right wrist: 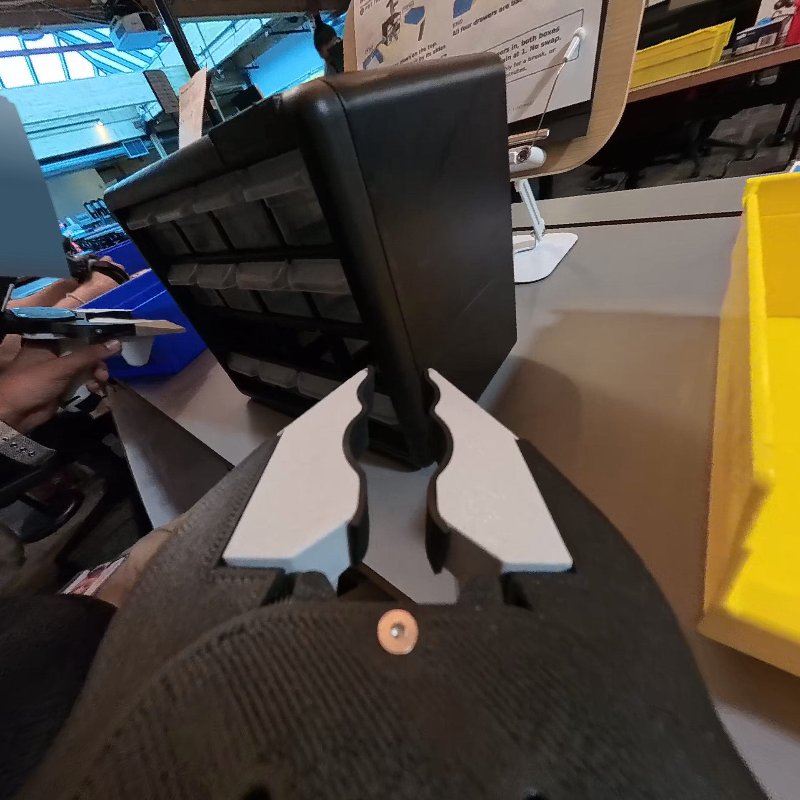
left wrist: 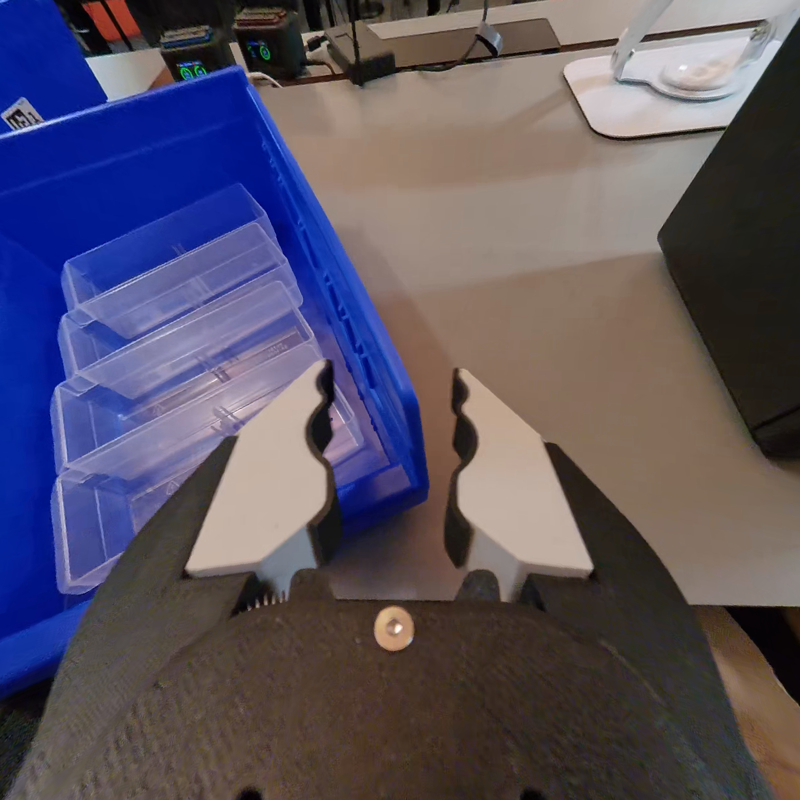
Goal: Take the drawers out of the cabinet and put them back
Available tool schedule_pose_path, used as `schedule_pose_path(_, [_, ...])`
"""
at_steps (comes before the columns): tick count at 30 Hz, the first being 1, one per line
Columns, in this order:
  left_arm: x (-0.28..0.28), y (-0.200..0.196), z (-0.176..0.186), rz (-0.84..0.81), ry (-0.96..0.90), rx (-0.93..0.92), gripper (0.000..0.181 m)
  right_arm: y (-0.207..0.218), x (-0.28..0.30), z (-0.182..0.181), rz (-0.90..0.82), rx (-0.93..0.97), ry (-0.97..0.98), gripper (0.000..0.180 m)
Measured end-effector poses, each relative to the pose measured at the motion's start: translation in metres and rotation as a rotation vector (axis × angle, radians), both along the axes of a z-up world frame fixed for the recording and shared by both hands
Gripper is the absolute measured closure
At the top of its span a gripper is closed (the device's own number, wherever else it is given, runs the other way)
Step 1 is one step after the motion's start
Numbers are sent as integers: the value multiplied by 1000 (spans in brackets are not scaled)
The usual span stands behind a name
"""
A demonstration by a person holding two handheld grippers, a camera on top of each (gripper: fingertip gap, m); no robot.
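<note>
Your left gripper (left wrist: 391, 437): fingers apart, empty, above the grey surface (left wrist: 519, 259) beside the blue bin (left wrist: 182, 143). The bin holds four clear drawers (left wrist: 182, 329), stacked overlapping, and bears a printed tag (left wrist: 20, 113). Your right gripper (right wrist: 399, 415): fingers clamped on the black cabinet (right wrist: 415, 208) near corner edge. Yellow bin (right wrist: 757, 433) at right. Printed instruction sheet (right wrist: 498, 39) far behind.
</note>
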State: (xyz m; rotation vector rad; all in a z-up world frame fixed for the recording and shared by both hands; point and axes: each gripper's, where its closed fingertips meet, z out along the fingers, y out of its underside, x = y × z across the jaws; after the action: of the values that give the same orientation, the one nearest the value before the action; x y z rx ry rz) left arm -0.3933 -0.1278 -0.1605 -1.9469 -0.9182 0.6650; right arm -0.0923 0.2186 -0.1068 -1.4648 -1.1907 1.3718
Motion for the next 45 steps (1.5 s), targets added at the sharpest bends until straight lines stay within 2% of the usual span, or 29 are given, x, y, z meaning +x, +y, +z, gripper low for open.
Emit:
schedule_pose_path(7, [1, -1, -1, -73, 1, -46, 153, -1, 0, -1, 17, -54, 5, 160])
schedule_pose_path(12, [2, -3, -2, -114, 36, -158, 156, -4, 0, -2, 28, -50, -3, 160])
schedule_pose_path(16, [4, -5, -1, -185, -6, -71, 155, -4, 0, -3, 36, -55, -7, 161])
schedule_pose_path(21, [-4, -15, 0, -150, -42, 27, 164, -5, 1, -3, 44, -75, -7, 162])
schedule_pose_path(27, [-4, -14, -1, -140, -9, -2, 164, -5, 1, -4, 47, -79, -11, 162])
schedule_pose_path(45, [-3, -13, 2, -152, -51, 108, 162, -8, 0, -7, 62, -89, -28, 162])
